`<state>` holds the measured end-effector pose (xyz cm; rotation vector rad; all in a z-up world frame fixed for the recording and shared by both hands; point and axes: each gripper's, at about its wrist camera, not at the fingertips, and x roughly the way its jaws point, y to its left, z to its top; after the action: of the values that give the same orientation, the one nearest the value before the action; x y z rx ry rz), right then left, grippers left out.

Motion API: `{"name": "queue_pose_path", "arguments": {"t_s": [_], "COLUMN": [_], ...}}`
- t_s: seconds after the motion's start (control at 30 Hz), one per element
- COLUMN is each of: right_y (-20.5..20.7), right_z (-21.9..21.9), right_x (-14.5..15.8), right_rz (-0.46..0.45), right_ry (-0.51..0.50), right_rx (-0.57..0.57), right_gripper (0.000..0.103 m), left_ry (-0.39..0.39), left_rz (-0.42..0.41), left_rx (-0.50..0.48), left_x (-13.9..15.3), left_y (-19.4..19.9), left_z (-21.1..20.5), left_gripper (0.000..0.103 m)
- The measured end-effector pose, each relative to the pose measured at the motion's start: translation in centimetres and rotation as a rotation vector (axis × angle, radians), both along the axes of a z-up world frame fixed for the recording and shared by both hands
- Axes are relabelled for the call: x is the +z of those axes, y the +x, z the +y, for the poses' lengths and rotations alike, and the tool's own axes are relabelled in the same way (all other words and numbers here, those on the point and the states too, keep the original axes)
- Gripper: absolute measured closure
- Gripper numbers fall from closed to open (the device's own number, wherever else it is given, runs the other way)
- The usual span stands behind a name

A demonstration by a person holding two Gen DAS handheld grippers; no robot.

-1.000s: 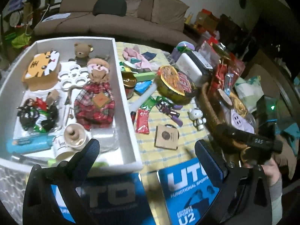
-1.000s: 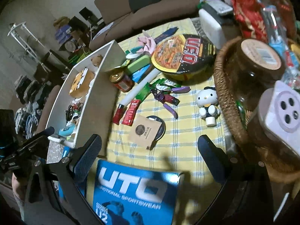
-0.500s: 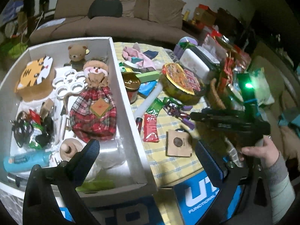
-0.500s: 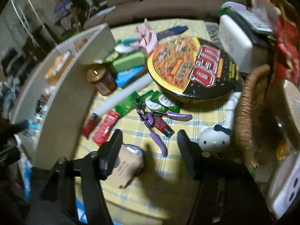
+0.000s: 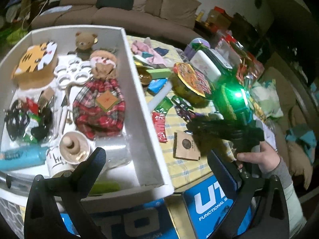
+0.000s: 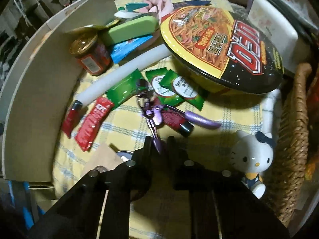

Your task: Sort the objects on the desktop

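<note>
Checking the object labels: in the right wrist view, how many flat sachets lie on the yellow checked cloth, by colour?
Green sachets: 3
Red KFC sachet: 1
Total: 4

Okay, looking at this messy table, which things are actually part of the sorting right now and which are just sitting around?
In play:
right gripper, jaws closing on the purple eyelash curler handle
white box
left gripper, open, empty

Lying about:
noodle bowl
cat figurine
red jar
wicker basket

A home living room: a brown sofa (image 5: 127, 14) (dark cushion on it) stands beyond the cluttered table (image 5: 179, 165).
</note>
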<state>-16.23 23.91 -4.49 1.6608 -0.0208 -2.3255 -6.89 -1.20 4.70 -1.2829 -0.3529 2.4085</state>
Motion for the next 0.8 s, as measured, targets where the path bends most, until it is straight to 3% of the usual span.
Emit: {"name": "queue_pose_path", "arguments": {"t_s": [0.17,0.47,0.5,0.63,0.8], "right_y": [1.2,2.9,3.1,3.4,3.1], "right_z": [1.2,3.2,3.5,4.4,4.7], "right_x": [1.7,1.4,1.6,3.5,6.4], "right_rz": [0.004,-0.091,-0.088,-0.031,0.056], "right_ry": [-0.122,-0.110,-0.109,-0.115,-0.150], "right_rx": [-0.034,-0.014,-0.020,-0.047,-0.091], "right_gripper": [0.094,0.094,0.092,0.068,0.065], "left_ry": [0.021,0.018,0.013,0.015,0.011], "left_rz": [-0.002,-0.020,-0.019,-0.016,0.002], "left_rx": [0.013,-0.024,-0.027,-0.032,-0.048], "left_x": [0.0,-0.4,-0.4,-0.3,0.0], "left_y": [-0.2,-0.1,-0.1,-0.1,0.0], "left_z": [-0.5,0.7,0.8,1.0,1.3], "left_gripper": [0.000,0.000,0.000,0.000,0.000]}}
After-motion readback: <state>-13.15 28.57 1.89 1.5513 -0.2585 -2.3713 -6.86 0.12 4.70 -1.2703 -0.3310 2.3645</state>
